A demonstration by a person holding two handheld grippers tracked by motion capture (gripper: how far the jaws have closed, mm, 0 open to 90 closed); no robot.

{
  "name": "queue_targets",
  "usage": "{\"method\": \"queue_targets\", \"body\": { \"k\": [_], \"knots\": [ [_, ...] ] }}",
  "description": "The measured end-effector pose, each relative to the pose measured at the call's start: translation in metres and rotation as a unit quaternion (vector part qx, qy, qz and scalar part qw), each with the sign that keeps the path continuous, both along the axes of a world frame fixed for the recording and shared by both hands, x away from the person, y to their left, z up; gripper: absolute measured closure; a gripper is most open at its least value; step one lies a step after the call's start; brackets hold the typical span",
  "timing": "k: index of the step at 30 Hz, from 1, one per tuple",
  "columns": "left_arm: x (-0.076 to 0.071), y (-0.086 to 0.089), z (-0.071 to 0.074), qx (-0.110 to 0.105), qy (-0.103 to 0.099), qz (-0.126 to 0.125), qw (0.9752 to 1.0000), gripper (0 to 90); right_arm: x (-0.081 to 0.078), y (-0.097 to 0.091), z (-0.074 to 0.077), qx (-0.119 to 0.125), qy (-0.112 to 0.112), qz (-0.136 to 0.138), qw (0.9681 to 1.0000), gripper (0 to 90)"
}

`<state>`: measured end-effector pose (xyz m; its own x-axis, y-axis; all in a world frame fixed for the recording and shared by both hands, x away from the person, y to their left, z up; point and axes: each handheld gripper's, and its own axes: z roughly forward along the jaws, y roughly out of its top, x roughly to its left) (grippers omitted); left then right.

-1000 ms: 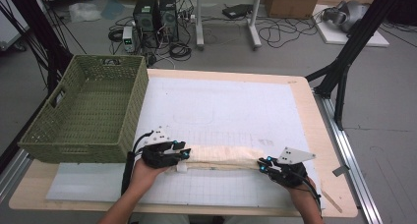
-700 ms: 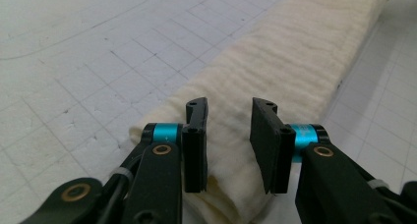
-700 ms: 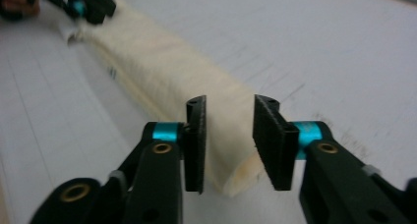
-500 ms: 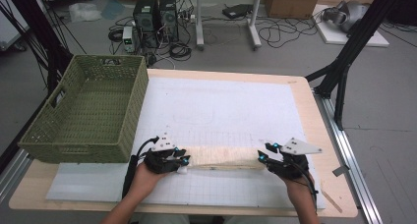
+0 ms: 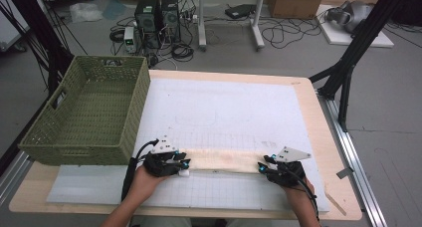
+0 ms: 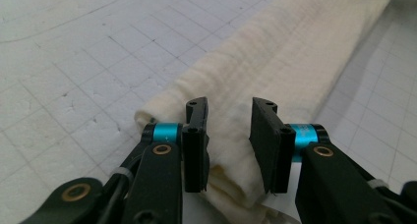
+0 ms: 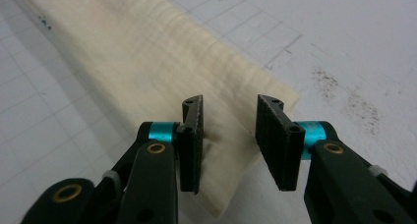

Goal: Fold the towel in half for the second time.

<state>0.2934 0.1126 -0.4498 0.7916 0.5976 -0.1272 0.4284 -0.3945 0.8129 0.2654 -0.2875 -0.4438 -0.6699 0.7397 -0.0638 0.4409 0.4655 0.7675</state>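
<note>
Cloth (image 5: pixel 224 161) now flatter; both hand-held grippers (image 5: pixel 185 163) (image 5: pixel 262 167) parted, right jaws just narrowing.

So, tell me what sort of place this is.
Most likely a robotics lab or data-recording workspace: computer towers and loose cables on the floor, and a gridded mat on the table.

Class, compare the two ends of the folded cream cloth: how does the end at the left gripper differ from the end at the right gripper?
At the left gripper, the cloth end is bunched and thick; at the right gripper, it lies flat with a sharp corner. The left end fills the jaw gap; the right end leaves space. Both rest on the white gridded mat.
</note>
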Motion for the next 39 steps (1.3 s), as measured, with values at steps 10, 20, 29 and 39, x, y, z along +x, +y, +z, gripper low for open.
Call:
{"method": "queue_targets", "body": {
  "k": [10,20,29,39],
  "knots": [
    [-0.002,0.004,0.002,-0.008,0.001,0.005,1.0000,66.2,0.005,0.003,0.004,0.006,-0.020,-0.041,0.9990,58.5],
    [0.002,0.005,0.012,-0.088,-0.014,0.008,0.9960,60.3,0.002,0.036,0.020,0.072,-0.053,0.000,0.9960,54.3],
    [0.005,-0.010,0.000,-0.009,0.010,-0.007,0.9999,66.5,0.023,0.093,-0.001,0.036,0.005,0.056,0.9977,62.9],
    [0.005,-0.001,0.001,-0.002,0.014,0.003,0.9999,70.0,0.018,0.047,0.001,0.015,0.004,0.008,0.9998,69.2]
  ]
}}
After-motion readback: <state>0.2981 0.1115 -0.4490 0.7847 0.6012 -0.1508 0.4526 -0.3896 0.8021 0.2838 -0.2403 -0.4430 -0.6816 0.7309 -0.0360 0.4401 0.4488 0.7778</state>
